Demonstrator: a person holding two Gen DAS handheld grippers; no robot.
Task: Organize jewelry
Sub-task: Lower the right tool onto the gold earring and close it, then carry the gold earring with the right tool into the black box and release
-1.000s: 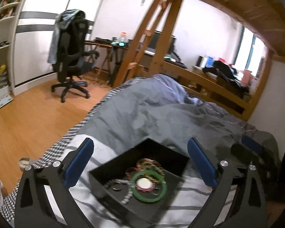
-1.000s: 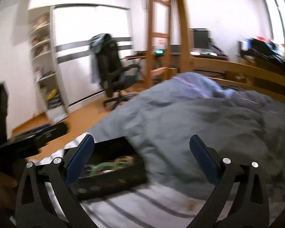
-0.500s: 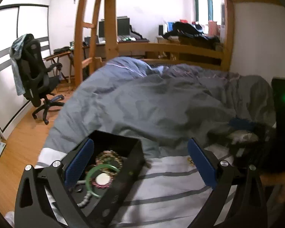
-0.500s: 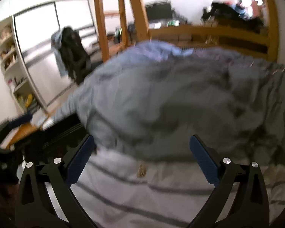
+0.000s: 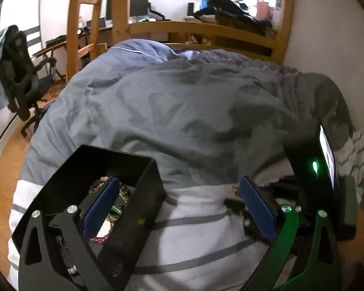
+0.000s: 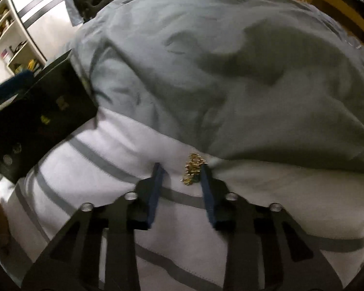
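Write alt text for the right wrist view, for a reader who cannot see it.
The right gripper, its blue-padded fingers partly closed, straddles a small tangled gold chain lying on a white, grey-striped bedsheet at the edge of a rumpled grey duvet. An open black jewelry box sits to the left.

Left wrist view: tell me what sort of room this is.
Most likely a bedroom that doubles as a study. A wooden bed frame holds a rumpled grey duvet, an office chair stands on the wood floor, and a desk with monitors sits behind the frame.
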